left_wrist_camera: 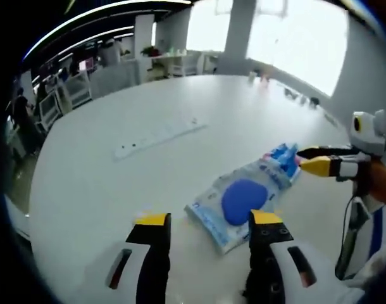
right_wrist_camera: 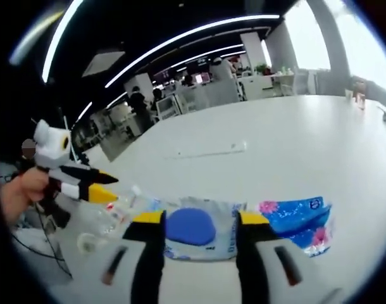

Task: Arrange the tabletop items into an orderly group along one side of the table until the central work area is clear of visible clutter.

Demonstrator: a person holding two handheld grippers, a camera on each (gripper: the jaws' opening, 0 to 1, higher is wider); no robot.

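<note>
Wipes pack (left_wrist_camera: 240,204) beside tissue packet (left_wrist_camera: 283,157) | power strip (left_wrist_camera: 158,137) well apart

Right hand-held gripper (right_wrist_camera: 199,223) spread above the blue-disc packet (right_wrist_camera: 199,231) on the white table (right_wrist_camera: 294,145)

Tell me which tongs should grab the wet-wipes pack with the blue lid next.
Left, probably. The left tongs stand open with the wipes pack right between and ahead of their tips. The right tongs look closed, pointing at the blue tissue packet at the pack's far end.
</note>
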